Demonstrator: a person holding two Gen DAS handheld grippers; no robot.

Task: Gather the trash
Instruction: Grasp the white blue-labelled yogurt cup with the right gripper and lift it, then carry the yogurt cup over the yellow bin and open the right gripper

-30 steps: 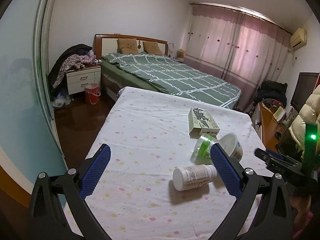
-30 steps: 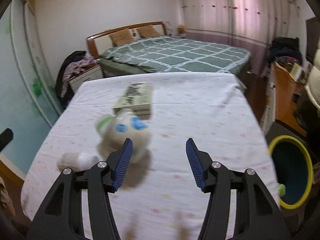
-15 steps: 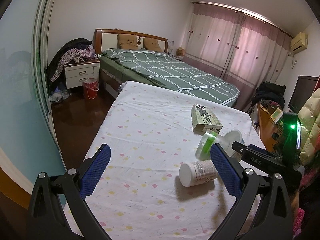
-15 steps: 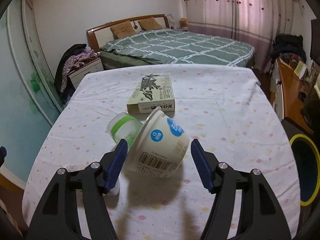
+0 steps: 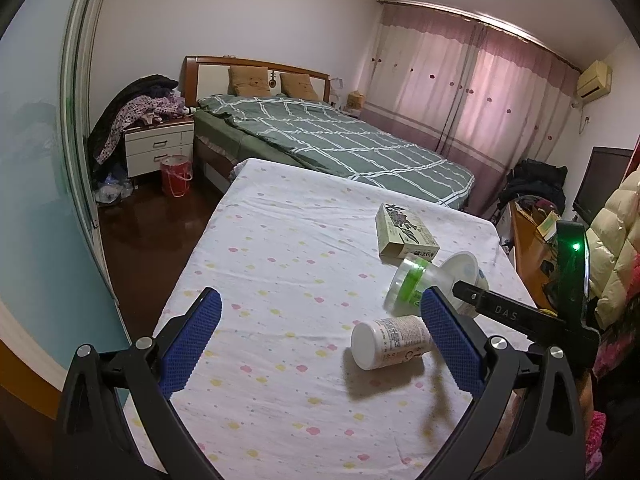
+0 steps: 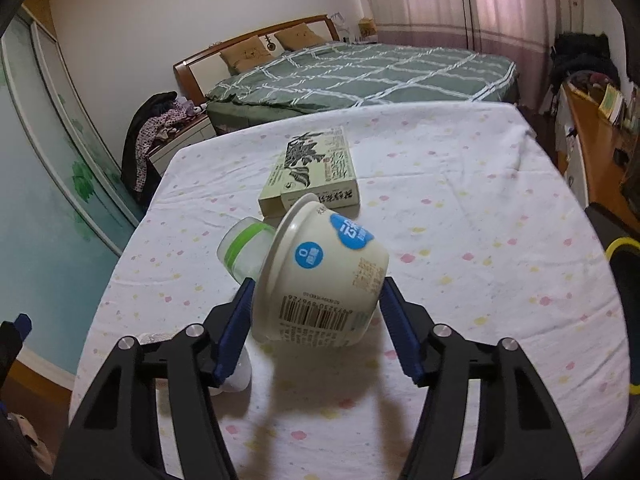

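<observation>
Jaws of the left gripper [image 5: 320, 344] are gaping wide, gripping nothing, the white bottle [image 5: 390, 342] lying just inside the right-hand finger. Rightward, the right gripper [image 6: 318, 320] is bracketing the tipped yogurt cup [image 6: 324, 280] between its jaws, seemingly touching both pads [image 6: 236, 330].

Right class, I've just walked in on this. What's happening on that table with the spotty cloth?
A person is clearing trash with a tool in each hand. The right tool straddles a tipped-over yogurt cup, its fingers close beside the cup; a firm grip isn't clear yet. The left tool hovers open over the tablecloth, holding nothing. A white pill bottle, a clear cup with a green band and a flat box lie on the cloth.
</observation>
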